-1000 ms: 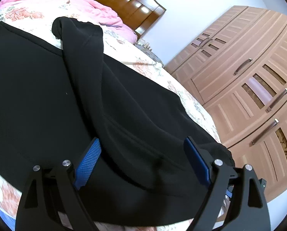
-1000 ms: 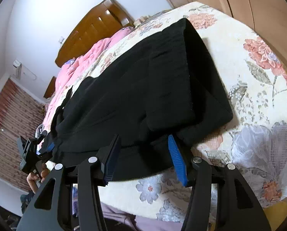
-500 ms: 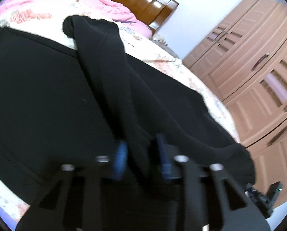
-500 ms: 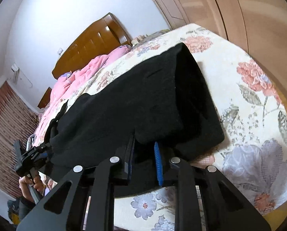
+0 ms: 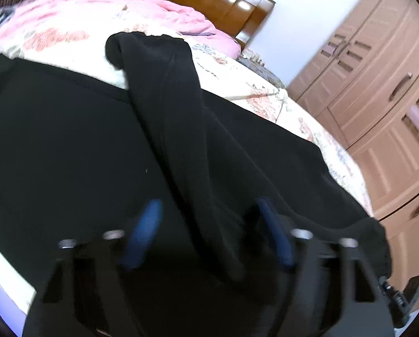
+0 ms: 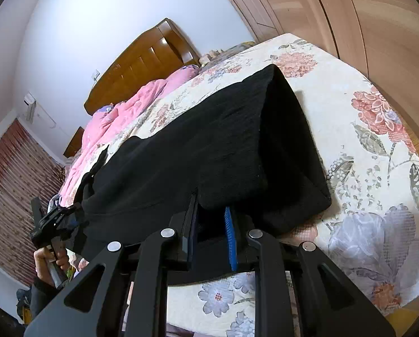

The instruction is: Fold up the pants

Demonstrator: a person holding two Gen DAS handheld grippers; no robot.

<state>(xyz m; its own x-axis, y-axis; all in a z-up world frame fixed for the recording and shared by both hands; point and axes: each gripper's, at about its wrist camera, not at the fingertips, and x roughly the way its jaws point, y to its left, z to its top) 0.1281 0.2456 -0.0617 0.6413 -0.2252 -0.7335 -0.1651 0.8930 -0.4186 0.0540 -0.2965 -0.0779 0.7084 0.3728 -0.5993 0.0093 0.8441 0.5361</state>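
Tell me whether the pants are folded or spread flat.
Partly folded: the black pants are doubled over at their far end, an upper layer lying over a lower one on the floral bedsheet.

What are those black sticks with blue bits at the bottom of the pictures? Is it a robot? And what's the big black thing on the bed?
It is no robot. A person holds a two-finger gripper in each hand, each with a little camera looking along its fingers. One picture is from the left gripper, the other from the right gripper. The black thing is a pair of pants lying on the flowery bed, near a pink quilt. The right gripper has just closed and pinches the pants' edge. The left gripper has just been opening. A fold of the pants lies between its jaws, not squeezed.
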